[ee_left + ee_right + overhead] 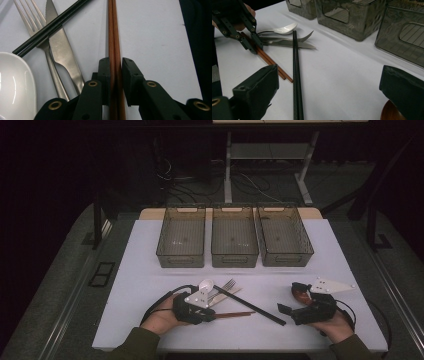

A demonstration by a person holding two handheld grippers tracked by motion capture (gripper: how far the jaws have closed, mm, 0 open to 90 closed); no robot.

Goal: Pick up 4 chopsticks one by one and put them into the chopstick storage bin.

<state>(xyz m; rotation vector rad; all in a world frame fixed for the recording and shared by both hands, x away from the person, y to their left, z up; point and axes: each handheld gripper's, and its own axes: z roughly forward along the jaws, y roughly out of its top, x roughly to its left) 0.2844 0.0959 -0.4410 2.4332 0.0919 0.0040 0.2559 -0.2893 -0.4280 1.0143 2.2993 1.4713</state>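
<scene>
Left claw (115, 66) clamped on brown chopsticks (114, 37).
Grip near one end, for lifting off the worktop (150, 285); right claw (329, 87) apart, idle.

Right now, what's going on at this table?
A person works at a white table with a gripper in each hand. The left gripper has its jaws around a pair of brown chopsticks lying beside a fork, a knife, a white spoon and black chopsticks. The right gripper rests open nearby, holding nothing. Three clear bins along the far edge look empty.
</scene>
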